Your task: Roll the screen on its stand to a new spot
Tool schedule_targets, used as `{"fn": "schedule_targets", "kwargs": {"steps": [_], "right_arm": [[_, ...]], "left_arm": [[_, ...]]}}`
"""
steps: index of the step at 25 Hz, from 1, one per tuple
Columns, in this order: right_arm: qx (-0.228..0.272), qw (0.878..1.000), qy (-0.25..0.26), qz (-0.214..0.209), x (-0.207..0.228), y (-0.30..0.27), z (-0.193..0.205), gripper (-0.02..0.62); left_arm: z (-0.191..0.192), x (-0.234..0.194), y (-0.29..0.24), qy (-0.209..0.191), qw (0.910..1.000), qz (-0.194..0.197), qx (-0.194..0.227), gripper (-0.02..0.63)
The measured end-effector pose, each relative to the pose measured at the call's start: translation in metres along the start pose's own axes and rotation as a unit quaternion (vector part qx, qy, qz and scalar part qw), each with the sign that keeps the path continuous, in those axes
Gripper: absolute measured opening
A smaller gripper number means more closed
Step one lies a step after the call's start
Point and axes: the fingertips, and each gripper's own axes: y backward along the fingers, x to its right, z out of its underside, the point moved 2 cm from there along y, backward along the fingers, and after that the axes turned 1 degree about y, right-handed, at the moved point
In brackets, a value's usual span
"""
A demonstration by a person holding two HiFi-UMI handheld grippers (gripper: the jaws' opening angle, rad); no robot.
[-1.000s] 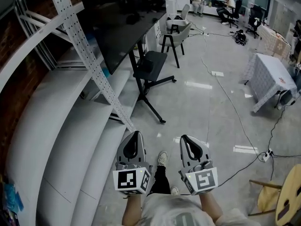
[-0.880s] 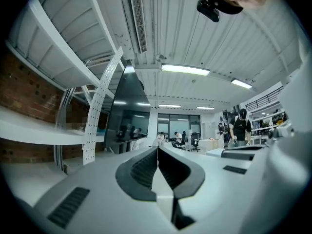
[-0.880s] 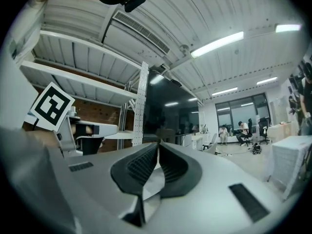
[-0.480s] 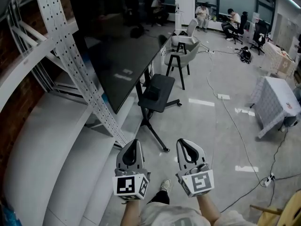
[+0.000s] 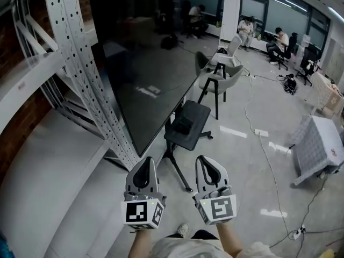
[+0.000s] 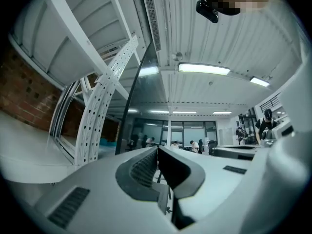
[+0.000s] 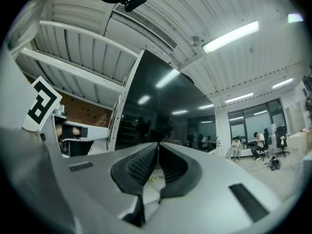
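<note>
Open office floor (image 5: 236, 144), polished and grey, with a white perforated frame (image 5: 80, 52) along the left wall and chairs (image 5: 217, 79) further back.

Item under task: the screen (image 5: 145, 85), a large dark panel. It stands on the floor beside the frame, ahead and to the left of both grippers. Its stand (image 5: 174, 163) spreads dark legs across the floor and carries a small black tray (image 5: 187, 125) on the right side. Wheels cannot be made out.

Grippers: fingers (image 6: 142, 165) of the left gripper (image 5: 145, 163) are pressed together with nothing between them. The right gripper (image 5: 203, 161) is likewise closed and empty. Both point towards the screen and neither touches it. In the head view the stand's nearest leg lies just beyond the gap between them.

Handling, as judged: the panel is likely heavy, rigid and top-heavy, with a fragile, smooth face. Hold should be taken on the stand's upright or the panel's side edge, never on the glass. A low, steady push should limit tipping.

Hazard noted: a cable (image 5: 263, 144) trails across the floor to the right and could catch the legs.
</note>
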Motion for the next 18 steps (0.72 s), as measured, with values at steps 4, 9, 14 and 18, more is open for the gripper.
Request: {"fn": "schedule_targets", "kwargs": {"steps": [4, 9, 14, 18], "right_arm": [[0.009, 1.0, -0.021, -0.02, 0.005, -0.021, -0.002, 0.023], [0.0, 0.996, -0.057, -0.065, 0.006, -0.043, -0.002, 0.023], [0.021, 0.987, -0.06, -0.145, -0.014, -0.068, -0.001, 0.024], [0.058, 0.976, -0.07, -0.196, -0.04, -0.086, -0.016, 0.261]], "left_arm": [[-0.001, -0.005, -0.008, -0.001, 0.9996, -0.029, 0.0, 0.015], [-0.005, -0.007, -0.015, -0.011, 0.9977, -0.066, 0.009, 0.015], [-0.028, -0.013, -0.017, -0.02, 0.995, -0.087, 0.043, 0.02], [-0.055, -0.021, -0.018, -0.022, 0.9953, -0.072, 0.061, 0.201]]}}
